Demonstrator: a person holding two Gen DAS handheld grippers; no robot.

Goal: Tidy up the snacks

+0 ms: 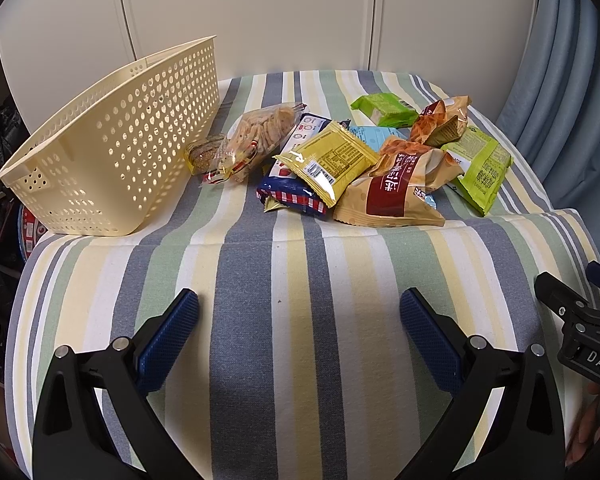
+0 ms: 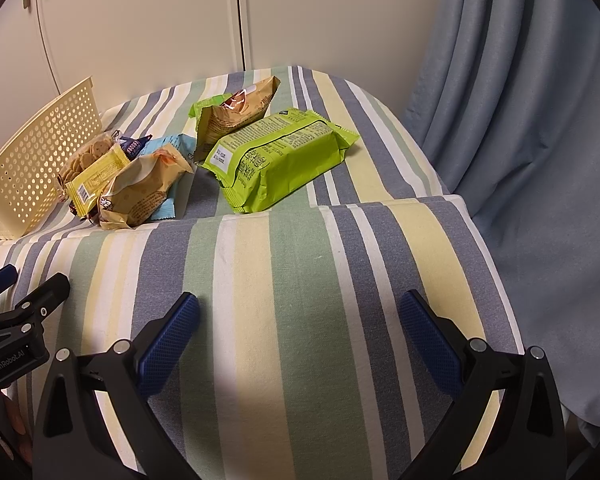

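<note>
Down low, the left claw (image 1: 299,336) stands wide, holding nothing, its blue pads (image 1: 168,340) hovering over the striped cloth (image 1: 260,320). Beside it the right claw (image 2: 299,336) is likewise spread wide and bare, above the same cloth near the front edge of the counter (image 2: 380,240). Each claw shows at the edge of the other's view, well apart from the snacks. Farther out, the snacks lie in a loose heap: a yellow packet (image 1: 328,162) rests on a blue-and-red pack (image 1: 288,192), touching a tan bag (image 1: 392,192); a green pack (image 2: 278,158) lies on the heap's right side. A clear cookie bag (image 1: 256,136) sits just beside the cream basket (image 1: 112,152), which stands at the left. Blue curtain (image 2: 520,120) hangs at the right.
</note>
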